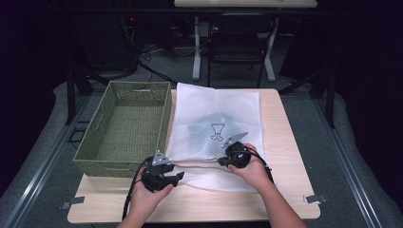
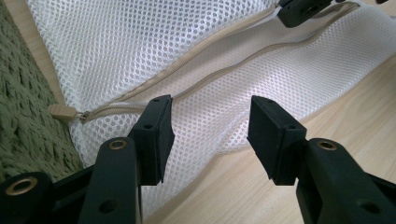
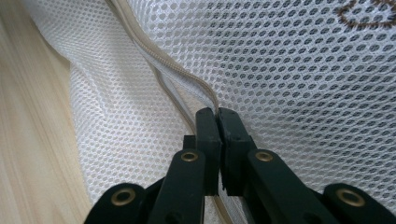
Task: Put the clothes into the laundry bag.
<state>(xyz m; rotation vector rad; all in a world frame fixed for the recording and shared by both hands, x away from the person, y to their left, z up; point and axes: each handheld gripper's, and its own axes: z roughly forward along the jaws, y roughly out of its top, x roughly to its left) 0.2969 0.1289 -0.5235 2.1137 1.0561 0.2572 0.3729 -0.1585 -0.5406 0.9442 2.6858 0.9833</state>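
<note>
Here, near the front edge of the desk (image 1: 285,199): left gripper (image 1: 164,176) with fingers (image 2: 156,135) spread wide, poised just short of the white mesh laundry bag (image 1: 216,123), at its front left corner beside the beige zipper pull (image 2: 62,111); right gripper (image 1: 227,161) further in, fingers (image 3: 208,140) pinched tight on the beige zipper edge (image 3: 187,77) of the bag's open mouth; bag lying flat across the middle of the desk, grey garment (image 1: 214,124) dimly seen through the mesh; green woven basket (image 1: 126,126) touching the bag's left side, along the desk's left edge
</note>
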